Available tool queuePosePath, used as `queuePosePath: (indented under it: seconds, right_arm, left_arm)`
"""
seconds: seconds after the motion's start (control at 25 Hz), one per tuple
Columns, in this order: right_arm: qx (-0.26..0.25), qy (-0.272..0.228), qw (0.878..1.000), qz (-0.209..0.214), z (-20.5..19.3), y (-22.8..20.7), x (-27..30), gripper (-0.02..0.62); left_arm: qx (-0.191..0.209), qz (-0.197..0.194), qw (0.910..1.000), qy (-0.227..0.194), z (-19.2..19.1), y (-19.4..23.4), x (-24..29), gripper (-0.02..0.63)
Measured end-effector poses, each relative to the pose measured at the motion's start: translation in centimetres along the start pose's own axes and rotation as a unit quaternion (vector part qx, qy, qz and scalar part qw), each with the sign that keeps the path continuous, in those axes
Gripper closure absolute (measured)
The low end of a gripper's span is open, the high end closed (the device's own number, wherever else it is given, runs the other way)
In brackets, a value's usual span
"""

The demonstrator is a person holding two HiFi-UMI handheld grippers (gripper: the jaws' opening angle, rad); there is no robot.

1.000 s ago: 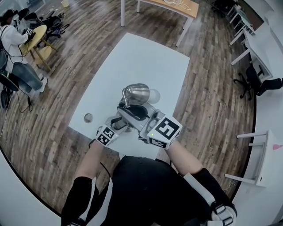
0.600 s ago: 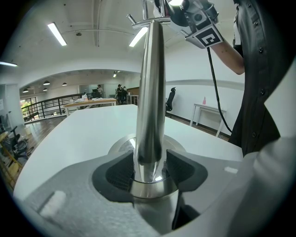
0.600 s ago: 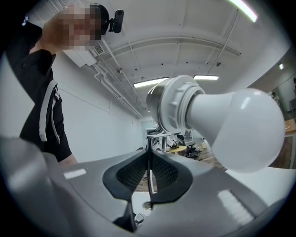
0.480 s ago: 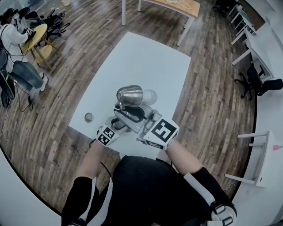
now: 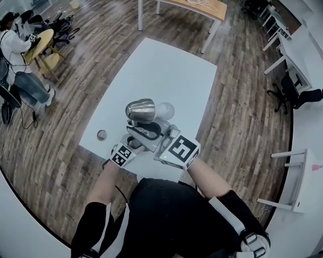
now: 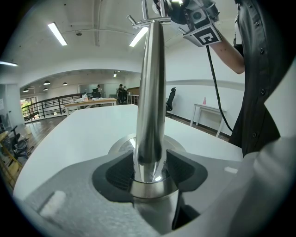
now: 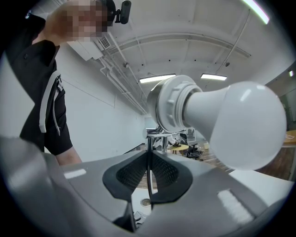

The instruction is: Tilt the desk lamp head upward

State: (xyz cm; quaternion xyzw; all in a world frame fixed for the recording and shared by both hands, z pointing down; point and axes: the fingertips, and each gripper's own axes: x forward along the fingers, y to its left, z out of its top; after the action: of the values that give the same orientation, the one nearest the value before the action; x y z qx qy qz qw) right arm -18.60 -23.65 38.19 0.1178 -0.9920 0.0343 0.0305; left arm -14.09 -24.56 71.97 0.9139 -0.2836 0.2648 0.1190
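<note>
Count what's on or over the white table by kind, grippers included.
Desk lamp: 1
Small round object: 1
Grippers: 2, the left gripper and the right gripper
Total: 4

One white table [image 5: 166, 70] carries one desk lamp [image 5: 140, 110] with a single white bulb [image 5: 165, 109], and one small round metal disc [image 5: 101, 134] near the table's left edge. Two grippers, the left gripper [image 6: 149, 172] and the right gripper [image 7: 148, 178], meet at its near end. Beyond the table's far end stands one wooden table [image 5: 202, 6]; to its left sits one person [image 5: 15, 48]; to its right, one black office chair [image 5: 295, 95].
</note>
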Motion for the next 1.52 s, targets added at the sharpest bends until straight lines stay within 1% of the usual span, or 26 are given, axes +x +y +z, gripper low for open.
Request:
queuePosePath:
  seconds: [0.2, 0.28, 0.36, 0.48, 0.6, 0.72, 0.8, 0.84, 0.92, 1.0, 1.04, 1.16, 1.24, 1.28, 1.36, 1.44, 1.52]
  right_arm:
    - [-0.013, -0.002, 1.0, -0.017, -0.1, -0.2, 0.2, 0.558]
    - [-0.014, -0.009, 0.999, -0.03, -0.2, -0.4, -0.2, 0.525]
    - [-0.001, -0.017, 0.999, -0.043, -0.5, -0.6, -1.0, 0.484]
    - [0.014, -0.02, 0.997, -0.067, -1.6, -1.4, -2.6, 0.451]
    - [0.019, -0.006, 0.995, -0.098, -2.9, -1.8, -4.4, 0.444]
    - [0.031, 0.002, 0.991, -0.13, -4.0, -1.4, -6.4, 0.443]
    - [0.04, -0.002, 0.987, -0.153, -4.6, -1.2, -8.1, 0.446]
    - [0.047, -0.008, 0.985, -0.165, -4.8, -1.3, -9.0, 0.457]
    - [0.066, -0.026, 0.981, -0.183, -5.0, -1.7, -10.4, 0.483]
    - [0.082, -0.043, 0.978, -0.188, -4.8, -1.9, -11.4, 0.497]
    - [0.085, -0.051, 0.978, -0.186, -4.5, -2.0, -11.8, 0.509]
    - [0.08, -0.068, 0.98, -0.17, -3.5, -1.8, -13.4, 0.523]
    - [0.07, -0.078, 0.982, -0.157, -2.8, -1.0, -15.1, 0.531]
    - [0.065, -0.081, 0.983, -0.15, -2.6, -0.6, -16.1, 0.535]
    - [0.056, -0.082, 0.986, -0.137, -2.5, 0.1, -18.2, 0.55]
    - [0.051, -0.084, 0.988, -0.123, -2.5, 0.6, -20.0, 0.557]
    - [0.05, -0.086, 0.989, -0.107, -2.7, 1.0, -21.5, 0.565]
  left_arm:
    - [-0.003, 0.001, 1.0, 0.001, -0.1, 0.3, -0.1, 0.379]
    - [-0.004, 0.003, 1.0, 0.003, -0.1, 0.3, 0.1, 0.378]
    - [-0.005, 0.004, 0.9999, 0.01, -0.2, 0.2, 0.2, 0.377]
    - [-0.013, 0.009, 0.9998, 0.013, -0.2, 0.4, -0.5, 0.379]
    - [-0.034, 0.005, 0.9993, -0.013, 1.0, 0.4, -1.7, 0.377]
    - [-0.036, 0.005, 0.9983, -0.046, 2.1, 0.3, -3.1, 0.377]
    - [-0.038, 0.01, 0.9967, -0.071, 3.0, 0.1, -3.7, 0.377]
    - [-0.046, 0.017, 0.995, -0.087, 3.5, 0.2, -4.1, 0.377]
    - [-0.073, 0.036, 0.9889, -0.124, 4.9, 0.6, -5.0, 0.377]
    - [-0.099, 0.056, 0.9812, -0.156, 6.3, 0.7, -6.3, 0.379]
    - [-0.105, 0.065, 0.9782, -0.167, 7.0, 0.6, -7.1, 0.38]
    - [-0.099, 0.093, 0.9733, -0.185, 9.3, -0.2, -8.9, 0.382]
    - [-0.102, 0.12, 0.9672, -0.199, 10.6, -1.2, -10.0, 0.383]
    - [-0.109, 0.136, 0.9616, -0.212, 11.2, -1.7, -10.6, 0.383]
    - [-0.126, 0.172, 0.9467, -0.242, 12.5, -3.3, -11.9, 0.387]
    - [-0.134, 0.203, 0.9323, -0.268, 13.7, -5.3, -13.1, 0.389]
    - [-0.13, 0.229, 0.9206, -0.288, 14.8, -7.7, -14.4, 0.48]
